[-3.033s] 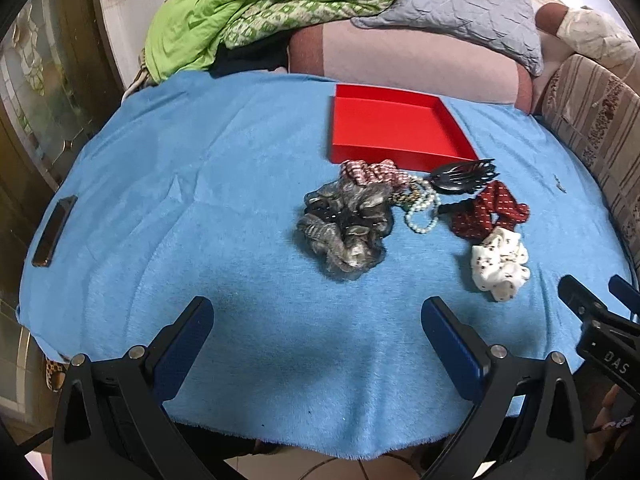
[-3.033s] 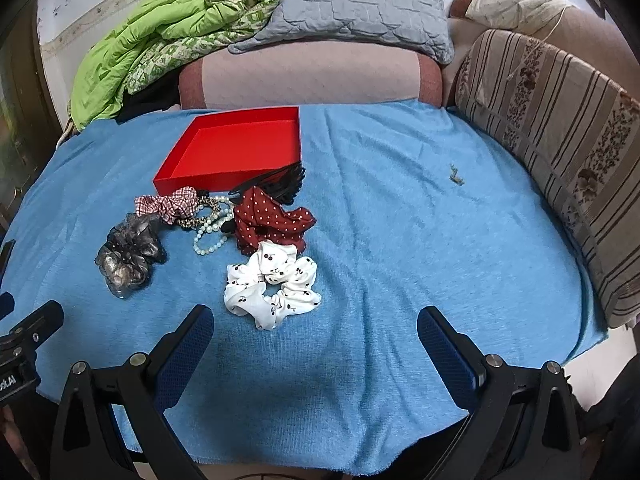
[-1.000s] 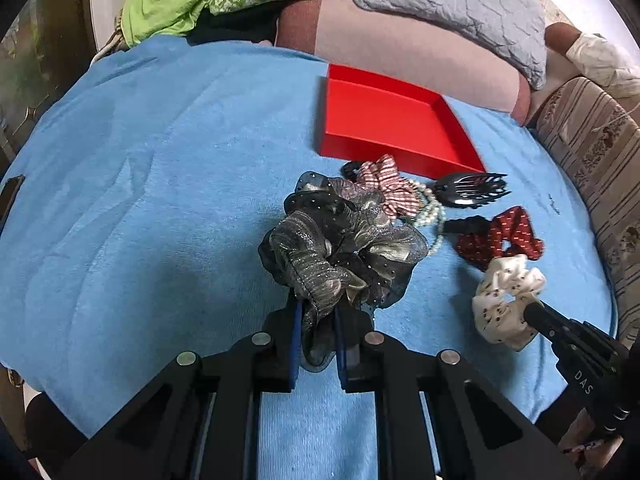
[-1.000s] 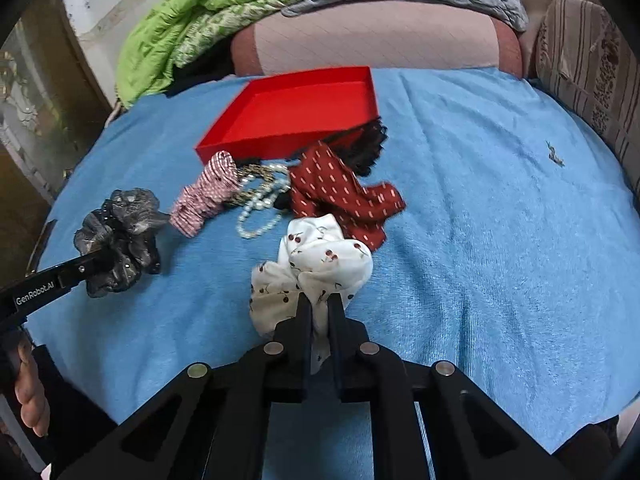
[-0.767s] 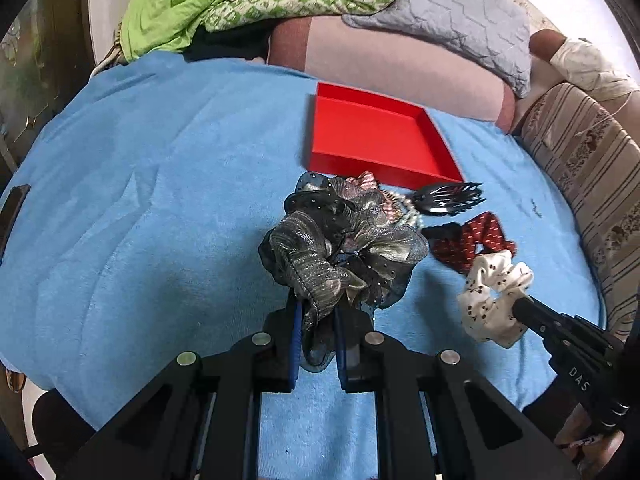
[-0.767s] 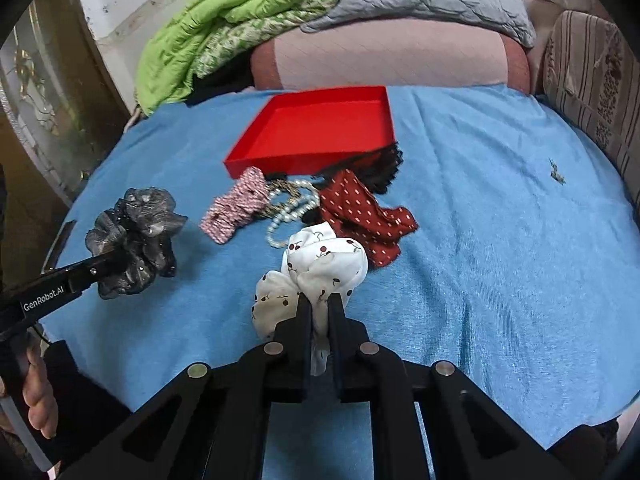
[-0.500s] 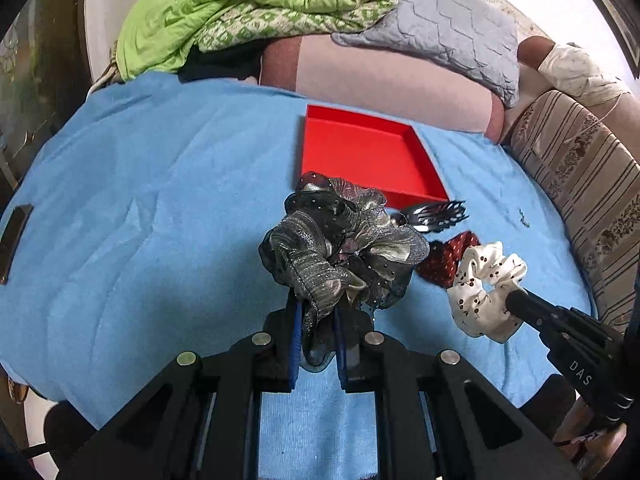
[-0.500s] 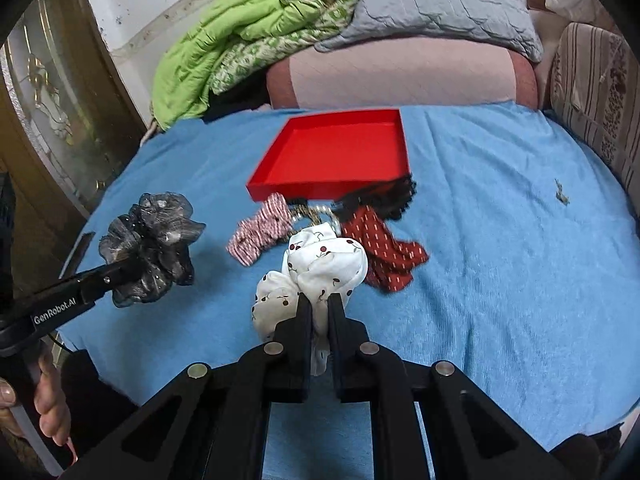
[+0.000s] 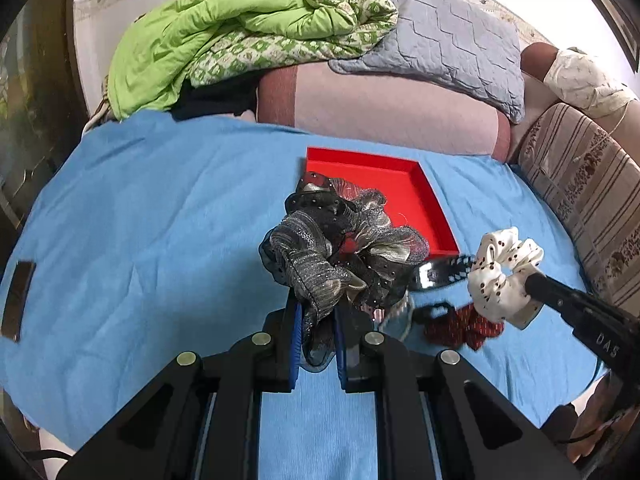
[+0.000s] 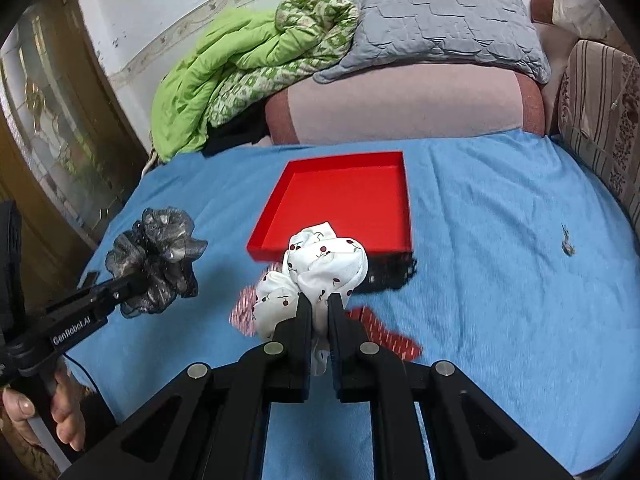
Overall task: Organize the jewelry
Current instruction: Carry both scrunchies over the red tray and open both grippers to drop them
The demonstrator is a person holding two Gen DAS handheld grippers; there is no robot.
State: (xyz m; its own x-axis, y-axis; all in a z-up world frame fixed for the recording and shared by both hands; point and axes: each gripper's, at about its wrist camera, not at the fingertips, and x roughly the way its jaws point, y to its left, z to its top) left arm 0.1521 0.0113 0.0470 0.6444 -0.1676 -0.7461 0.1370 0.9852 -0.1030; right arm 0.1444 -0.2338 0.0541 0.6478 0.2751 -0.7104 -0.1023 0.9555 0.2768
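Both scrunchies lifted off blue cloth (image 10: 500, 300) since pickup: left gripper (image 9: 316, 332) clamps grey scrunchie (image 9: 340, 252), right gripper (image 10: 319, 316) clamps white cherry scrunchie (image 10: 320, 268), both nearing red tray (image 10: 344, 168); drop-off likely next.

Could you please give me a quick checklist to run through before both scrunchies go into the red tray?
1. Left gripper clamped on the grey scrunchie: ok.
2. Right gripper clamped on the white cherry scrunchie: ok.
3. Both scrunchies lifted off the blue cloth: ok.
4. Red tray has bare floor to receive them: ok.
5. Black hair claw and red dotted scrunchie lying outside the tray: ok, left for later.
6. Nothing snagged or trailing from the held scrunchies: cannot tell.
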